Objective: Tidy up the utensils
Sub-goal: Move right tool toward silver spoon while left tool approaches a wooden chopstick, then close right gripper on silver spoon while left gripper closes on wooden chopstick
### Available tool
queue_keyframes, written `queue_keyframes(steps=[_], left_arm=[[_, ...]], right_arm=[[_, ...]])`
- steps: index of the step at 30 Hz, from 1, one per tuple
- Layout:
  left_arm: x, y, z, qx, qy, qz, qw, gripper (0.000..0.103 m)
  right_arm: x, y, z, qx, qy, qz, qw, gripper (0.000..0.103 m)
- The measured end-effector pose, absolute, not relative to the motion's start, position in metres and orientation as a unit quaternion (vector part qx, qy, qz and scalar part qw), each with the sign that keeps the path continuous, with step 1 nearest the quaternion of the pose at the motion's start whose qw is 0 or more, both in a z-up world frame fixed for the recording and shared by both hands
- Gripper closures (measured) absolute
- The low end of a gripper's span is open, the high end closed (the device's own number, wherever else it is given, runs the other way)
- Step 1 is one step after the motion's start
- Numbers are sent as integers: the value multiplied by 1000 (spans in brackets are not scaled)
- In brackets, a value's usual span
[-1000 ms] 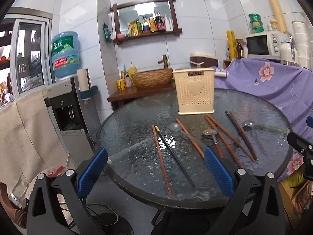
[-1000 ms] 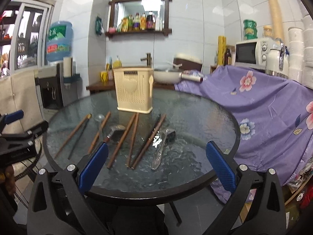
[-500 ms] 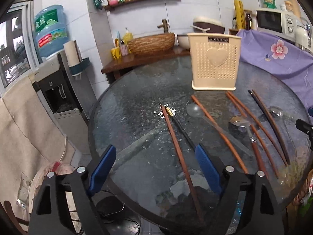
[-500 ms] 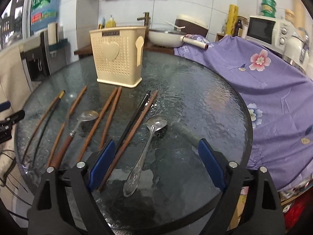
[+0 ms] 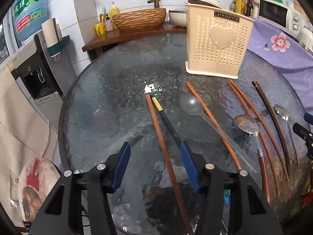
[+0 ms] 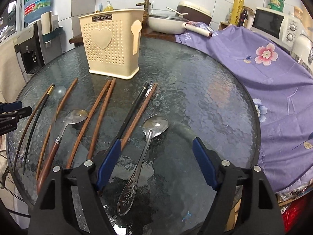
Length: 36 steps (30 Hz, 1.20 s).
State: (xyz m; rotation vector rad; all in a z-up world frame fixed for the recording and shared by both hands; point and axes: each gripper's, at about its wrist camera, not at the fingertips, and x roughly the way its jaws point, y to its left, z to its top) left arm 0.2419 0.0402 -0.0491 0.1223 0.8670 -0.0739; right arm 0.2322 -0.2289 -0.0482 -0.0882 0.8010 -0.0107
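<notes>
1. The holder stands at the upper left of the right wrist frame, on the table.
2. Chopsticks lie below it, fanned across the left half.
3. A spoon lies at lower centre, right of them.

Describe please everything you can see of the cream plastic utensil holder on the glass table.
The cream utensil holder is a tall plastic box with rows of small holes, a raised heart on its front, a spoon shape on its side and a dark label reading JIANHAO near the rim. It stands upright on the round glass table, behind the row of chopsticks and spoons, touching none visibly. Its inside is hidden.
</notes>
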Motion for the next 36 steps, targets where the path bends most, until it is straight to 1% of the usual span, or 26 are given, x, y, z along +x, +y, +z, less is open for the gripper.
queue_keyframes(steps=[4, 8, 15, 19, 22, 25, 27, 36], left_arm=[[249, 43, -57, 45, 440, -36, 896, 65], [256, 44, -63, 38, 453, -37, 890, 73], [276, 44, -61, 28, 464, -31, 885, 76], [295, 44, -60, 22, 465, -25, 885, 81], [304, 47, -60, 14, 466, -20, 884, 84], [309, 48, -61, 10, 468, -17, 884, 87], [311, 47, -61, 12, 468, -17, 884, 88], [312, 46, -62, 15, 464, -19, 885, 88]], right_arm=[[236, -231, -50, -38, 395, -7, 918, 32], [240, -230, -50, -37, 395, -5, 918, 32], [249, -229, -53, -27, 400, -4, 916, 32], [254, -230, -53, -24, 405, -8, 914, 33], [259, -235, -55, -18, 413, -17, 910, 34], [264, -239, -60, -16, 426, -21, 905, 39], [269, -240, -64, -10, 436, -18, 899, 41], [285, -233, -71, -7, 454, -15, 891, 44]])
